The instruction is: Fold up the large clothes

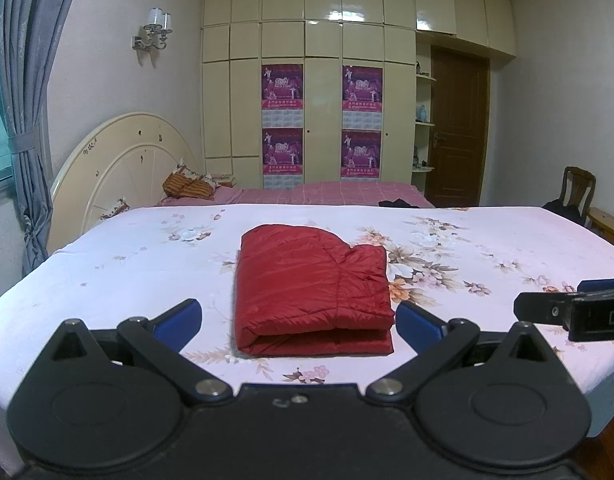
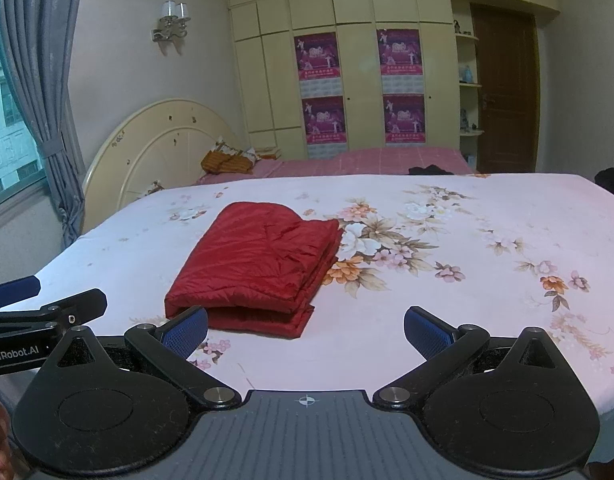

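Note:
A red quilted jacket [image 1: 311, 284] lies folded into a thick rectangle on the floral bed sheet [image 1: 107, 280], its folded edge toward me. It also shows in the right wrist view [image 2: 259, 264]. My left gripper [image 1: 299, 320] is open and empty, held just short of the jacket's near edge, with blue pads [image 1: 179, 318] spread wide. My right gripper [image 2: 307, 328] is open and empty, to the right of the jacket's near corner. The right gripper also shows at the right edge of the left wrist view [image 1: 567, 304]. The left gripper also shows at the left edge of the right wrist view [image 2: 47, 300].
A cream round headboard [image 1: 123, 168] stands at the left. A second bed with a pink checked cover [image 1: 347, 192] lies behind, with a dark item [image 1: 399, 203] on it. Cream wardrobes with purple posters [image 1: 283, 88], a brown door [image 1: 455, 128], a chair [image 1: 575, 192] and grey curtains [image 1: 23, 120] surround the bed.

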`<state>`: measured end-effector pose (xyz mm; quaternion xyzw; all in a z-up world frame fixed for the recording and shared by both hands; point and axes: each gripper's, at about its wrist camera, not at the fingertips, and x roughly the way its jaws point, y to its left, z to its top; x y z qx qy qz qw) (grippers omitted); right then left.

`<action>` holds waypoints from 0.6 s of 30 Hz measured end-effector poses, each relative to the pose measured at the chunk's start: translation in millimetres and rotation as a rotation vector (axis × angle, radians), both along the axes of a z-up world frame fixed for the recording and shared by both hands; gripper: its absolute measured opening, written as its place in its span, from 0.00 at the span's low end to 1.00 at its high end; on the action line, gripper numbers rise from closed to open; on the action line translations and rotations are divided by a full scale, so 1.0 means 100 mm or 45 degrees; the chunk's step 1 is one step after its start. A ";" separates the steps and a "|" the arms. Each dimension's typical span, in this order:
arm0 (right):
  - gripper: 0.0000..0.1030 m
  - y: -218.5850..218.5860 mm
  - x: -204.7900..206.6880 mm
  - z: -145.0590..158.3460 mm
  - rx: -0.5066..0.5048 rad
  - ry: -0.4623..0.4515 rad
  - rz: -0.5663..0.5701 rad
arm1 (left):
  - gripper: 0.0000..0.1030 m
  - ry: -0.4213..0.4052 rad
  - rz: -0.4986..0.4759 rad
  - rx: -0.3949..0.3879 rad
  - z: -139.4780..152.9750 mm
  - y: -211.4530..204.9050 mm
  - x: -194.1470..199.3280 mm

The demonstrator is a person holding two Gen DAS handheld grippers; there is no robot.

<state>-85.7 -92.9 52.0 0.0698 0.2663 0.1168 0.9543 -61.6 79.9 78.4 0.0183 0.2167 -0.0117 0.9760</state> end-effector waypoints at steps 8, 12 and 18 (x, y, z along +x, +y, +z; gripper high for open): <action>1.00 -0.01 0.00 0.00 -0.002 0.001 0.004 | 1.00 0.001 0.001 -0.004 0.00 0.01 0.00; 1.00 -0.02 0.01 0.00 -0.003 0.001 0.009 | 1.00 0.000 0.003 -0.003 0.01 0.02 -0.01; 1.00 -0.02 0.01 0.00 -0.002 0.002 0.010 | 1.00 0.001 0.005 -0.002 0.01 0.02 -0.01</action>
